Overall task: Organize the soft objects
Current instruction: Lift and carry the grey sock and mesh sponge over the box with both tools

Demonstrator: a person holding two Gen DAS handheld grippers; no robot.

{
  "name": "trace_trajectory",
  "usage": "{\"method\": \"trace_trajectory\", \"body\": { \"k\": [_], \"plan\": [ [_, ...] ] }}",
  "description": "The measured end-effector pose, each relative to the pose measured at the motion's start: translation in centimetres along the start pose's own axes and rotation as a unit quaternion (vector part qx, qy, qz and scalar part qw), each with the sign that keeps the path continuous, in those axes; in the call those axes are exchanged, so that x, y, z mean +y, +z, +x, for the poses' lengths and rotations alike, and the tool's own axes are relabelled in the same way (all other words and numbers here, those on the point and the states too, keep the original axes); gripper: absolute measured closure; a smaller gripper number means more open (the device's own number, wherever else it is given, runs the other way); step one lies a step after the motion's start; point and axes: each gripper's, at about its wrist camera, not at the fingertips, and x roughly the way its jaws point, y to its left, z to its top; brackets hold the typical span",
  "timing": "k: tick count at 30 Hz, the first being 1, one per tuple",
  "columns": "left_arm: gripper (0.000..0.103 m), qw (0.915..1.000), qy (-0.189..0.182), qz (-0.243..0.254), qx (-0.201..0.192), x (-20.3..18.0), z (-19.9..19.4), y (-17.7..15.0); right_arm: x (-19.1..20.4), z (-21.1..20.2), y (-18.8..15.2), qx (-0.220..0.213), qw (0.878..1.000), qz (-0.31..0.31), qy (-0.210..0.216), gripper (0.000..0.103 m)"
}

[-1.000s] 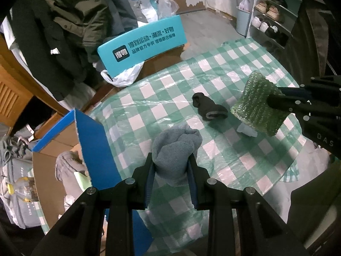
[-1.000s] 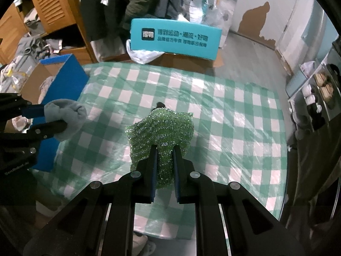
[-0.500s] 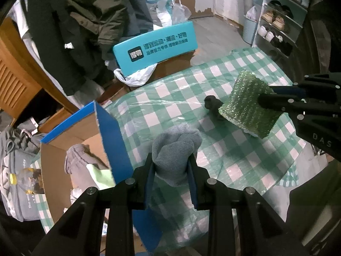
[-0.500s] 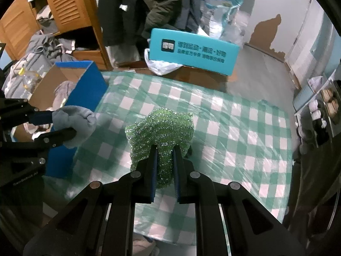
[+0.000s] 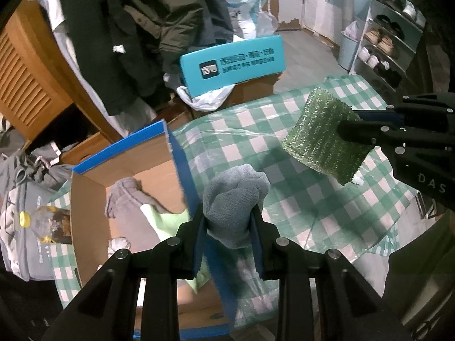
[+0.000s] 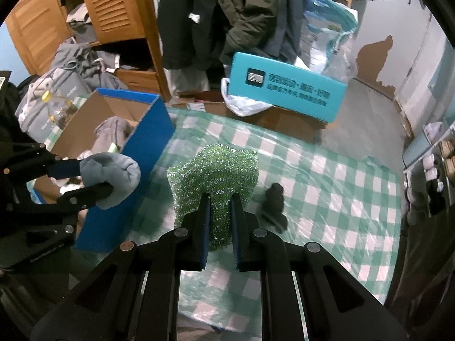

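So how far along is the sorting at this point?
Partly done: a grey garment and a pale green cloth already lie in the blue-sided cardboard box. In hand: the left hand-held gripper holds a rolled grey sock, the right hand-held gripper a sparkly green scrubbing cloth. Left: a dark sock on the checked tablecloth.

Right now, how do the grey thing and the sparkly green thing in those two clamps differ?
The grey sock is a plain, matte, rolled bundle; the green scrubbing cloth is a glittery mesh sheet. The sock hangs by the blue box; the cloth hangs over the checked table. Both are soft and clamped in the air.
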Motion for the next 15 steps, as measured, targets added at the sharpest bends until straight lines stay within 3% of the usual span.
{"method": "trace_trajectory", "body": {
  "k": [15],
  "plan": [
    [0.074, 0.9979, 0.023, -0.060, -0.002, 6.6, -0.6, -2.2, 5.8, 1.1, 3.2, -0.006, 0.999, -0.041, 0.032, 0.092]
  ]
}}
